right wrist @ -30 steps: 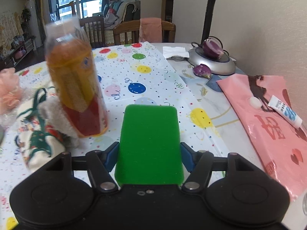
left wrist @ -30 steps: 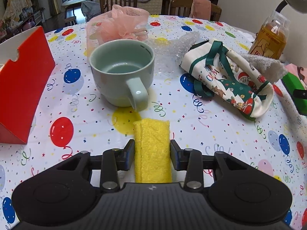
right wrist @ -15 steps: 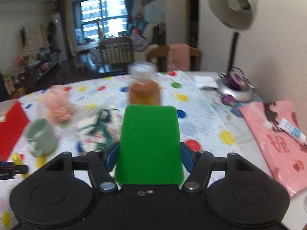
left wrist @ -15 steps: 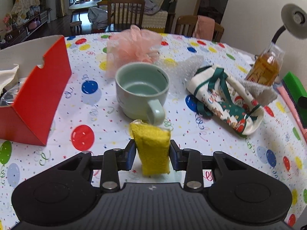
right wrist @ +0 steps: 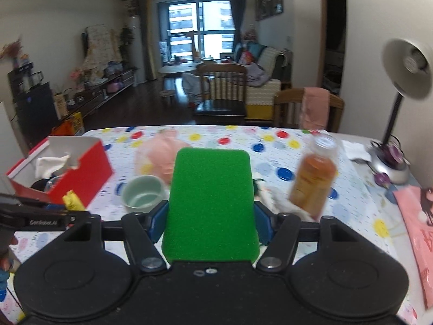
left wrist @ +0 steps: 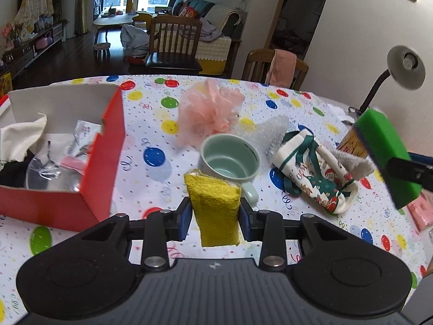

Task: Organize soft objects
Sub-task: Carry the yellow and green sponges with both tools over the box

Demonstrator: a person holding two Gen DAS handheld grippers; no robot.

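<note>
My left gripper (left wrist: 215, 216) is shut on a yellow sponge (left wrist: 213, 208) and holds it high above the table. My right gripper (right wrist: 211, 219) is shut on a green sponge (right wrist: 212, 205), also raised; that green sponge shows at the right in the left wrist view (left wrist: 384, 157). A red box (left wrist: 102, 168) with cloth and wrappers inside stands at the left. A pink mesh pouf (left wrist: 211, 111), a Christmas-print cloth bag (left wrist: 314, 173) and a grey cloth (left wrist: 354, 162) lie on the balloon-print tablecloth (left wrist: 151, 178).
A pale green mug (left wrist: 230, 159) stands in front of the yellow sponge. A bottle of amber drink (right wrist: 314, 181) stands by the cloth bag. A desk lamp (right wrist: 406, 70) and a pink bag (right wrist: 416, 227) are at the right. Wooden chairs stand behind the table.
Both grippers have risen well above the table with their sponges. The left view now looks down on the red box's inside; the right view has swung left toward the table's middle.
</note>
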